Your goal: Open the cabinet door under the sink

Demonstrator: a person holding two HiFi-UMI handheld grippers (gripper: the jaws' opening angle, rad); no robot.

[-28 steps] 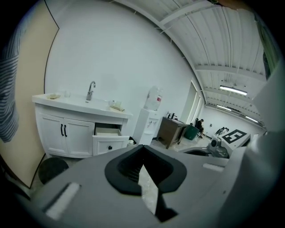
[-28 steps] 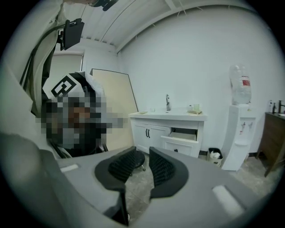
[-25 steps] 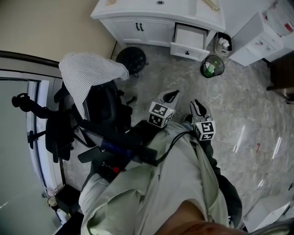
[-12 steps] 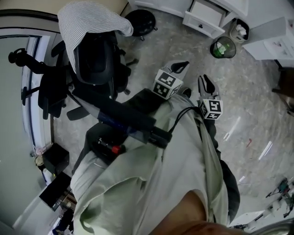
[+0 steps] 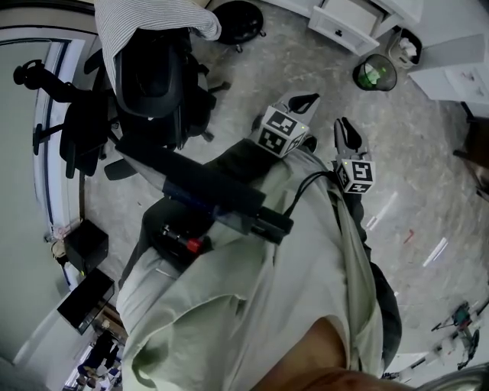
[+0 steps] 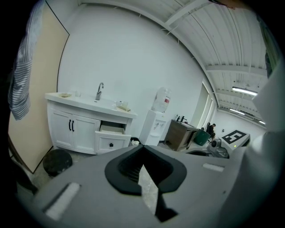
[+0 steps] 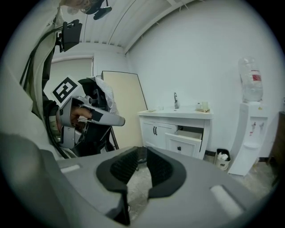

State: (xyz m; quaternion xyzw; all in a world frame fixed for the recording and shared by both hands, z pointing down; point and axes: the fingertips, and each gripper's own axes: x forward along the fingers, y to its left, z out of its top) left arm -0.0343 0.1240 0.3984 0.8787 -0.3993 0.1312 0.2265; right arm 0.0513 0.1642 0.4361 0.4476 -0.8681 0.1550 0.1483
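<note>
Black bin [image 5: 357, 76] holding something green, white drawer [image 5: 348, 17] open, left gripper [image 5: 306, 100] together, right gripper [image 5: 345, 130] closing, apart, empty

A glossy grey marbled floor [image 5: 428, 198] spreads below the left fingers [image 6: 117, 174]. Far ahead of them rises a plain white wall [image 6: 133, 58], with a water dispenser [image 6: 153, 127] against it, slightly to their right. To their left a beige panel [image 6: 35, 124] leans on the wall, and nearer stands a black office chair [image 5: 153, 84] draped in striped cloth [image 5: 145, 27]. Above and to their right glow strip lights [image 6: 244, 91].
</note>
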